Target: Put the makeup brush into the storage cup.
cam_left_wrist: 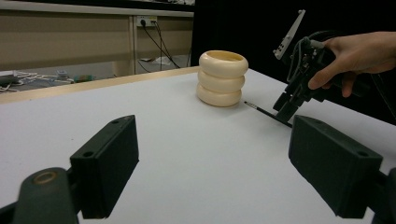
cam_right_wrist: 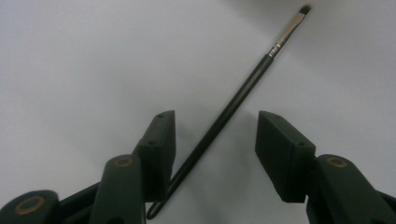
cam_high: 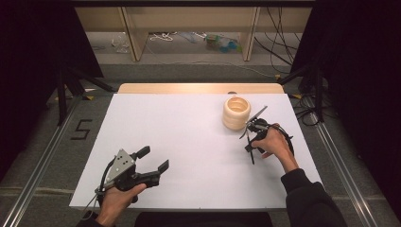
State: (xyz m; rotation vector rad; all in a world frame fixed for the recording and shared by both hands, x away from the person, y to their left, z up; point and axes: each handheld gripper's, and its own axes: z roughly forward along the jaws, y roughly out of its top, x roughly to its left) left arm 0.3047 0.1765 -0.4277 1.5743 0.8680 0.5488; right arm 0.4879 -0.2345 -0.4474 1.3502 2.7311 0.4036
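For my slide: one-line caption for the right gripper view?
Open right gripper straddling a thin black brush lying on the white table.

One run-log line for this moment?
right gripper: open, straddling brush on table | left gripper: open, idle | ringed holder: upright beside brush

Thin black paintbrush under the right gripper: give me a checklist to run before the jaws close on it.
1. Thin black paintbrush lies between the right gripper pads: ok.
2. Pads pressing on the handle: not ok; the jaws stand apart, with a gap on the far pad's side.
3. Brush centred in the gap: not ok; it runs slantwise, closer to one pad.
4. Cream ribbed ring-stack holder upright, mouth unblocked: ok.
5. Left gripper open, apart from the brush: ok.
6. White tabletop bare between brush and holder: ok.
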